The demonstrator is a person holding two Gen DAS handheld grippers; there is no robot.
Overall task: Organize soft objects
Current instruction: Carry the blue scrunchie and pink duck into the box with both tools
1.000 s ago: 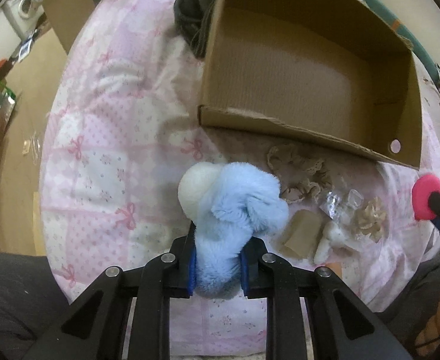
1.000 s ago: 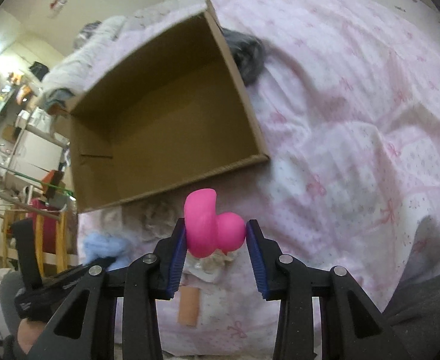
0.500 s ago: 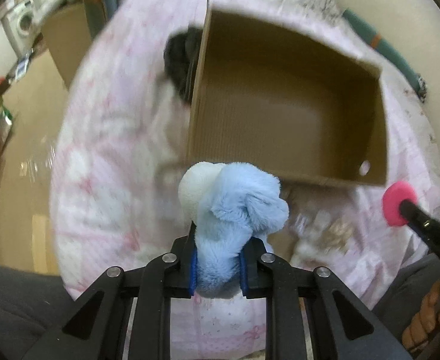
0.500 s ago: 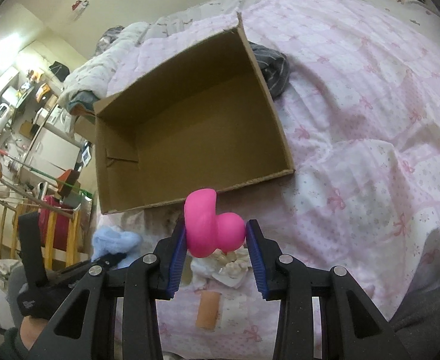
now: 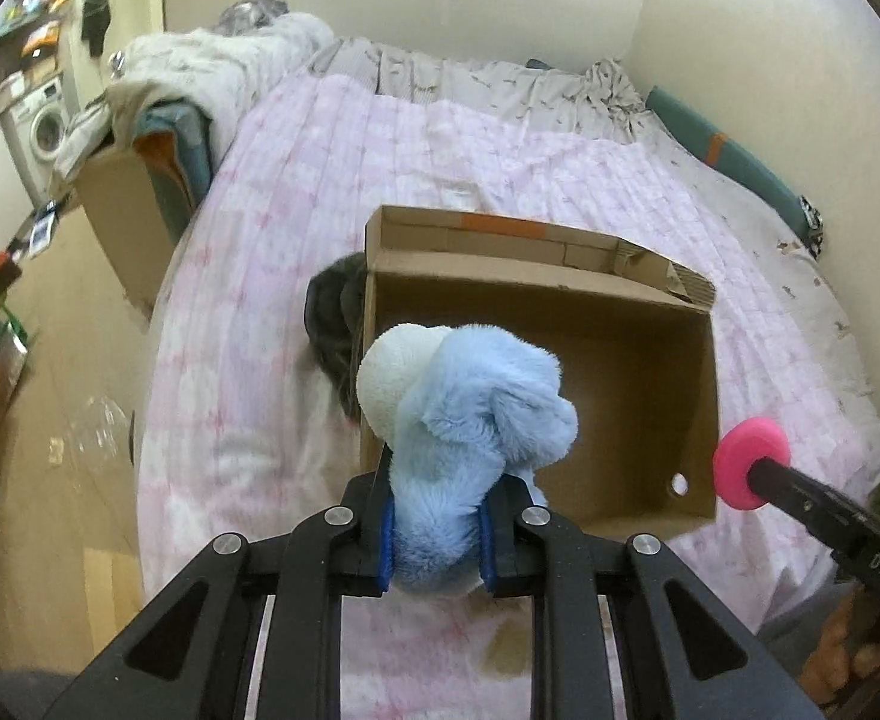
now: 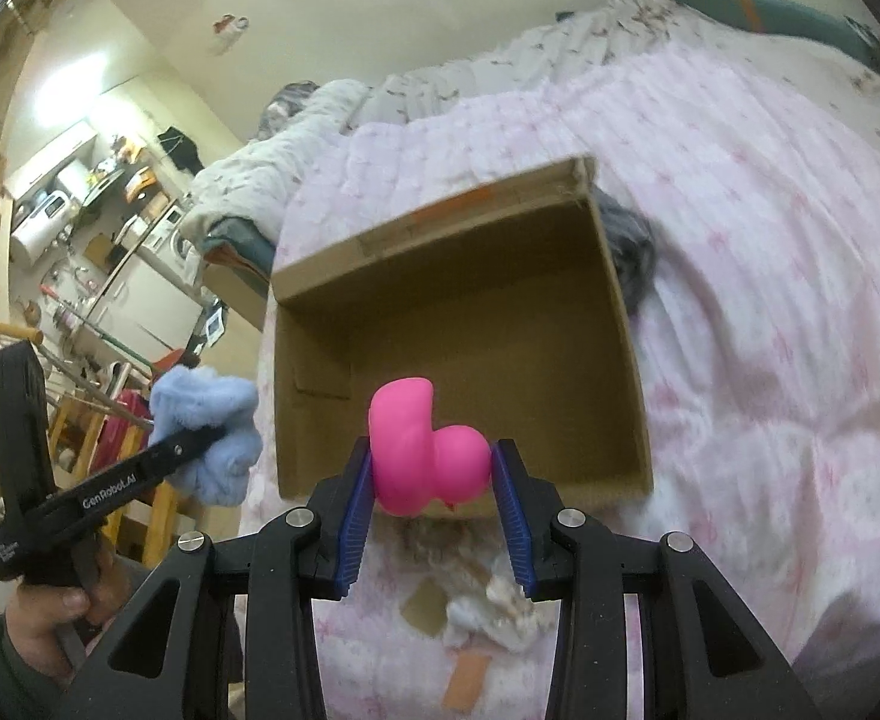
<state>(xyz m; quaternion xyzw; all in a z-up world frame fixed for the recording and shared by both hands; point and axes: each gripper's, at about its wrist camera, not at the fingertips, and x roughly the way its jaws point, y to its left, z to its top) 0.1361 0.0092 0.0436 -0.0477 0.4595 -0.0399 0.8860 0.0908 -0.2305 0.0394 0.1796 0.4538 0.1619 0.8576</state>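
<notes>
With the left gripper [image 5: 437, 531] clenching the blue plush [image 5: 469, 414] and the right gripper [image 6: 434, 501] grasping the pink toy [image 6: 425, 450], carry each well over the cardboard box [image 5: 649, 396] before letting go.

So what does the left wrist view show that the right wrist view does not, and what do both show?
Only the left wrist view shows the white part of the blue plush toy, shut in the left gripper, and the round hole in the cardboard box wall.

Only the right wrist view shows the small items lying on the pink quilt before the box, and the person's left hand.

Both show the empty box, the plush, the dark cloth beside it, and the pink toy in the right gripper.
</notes>
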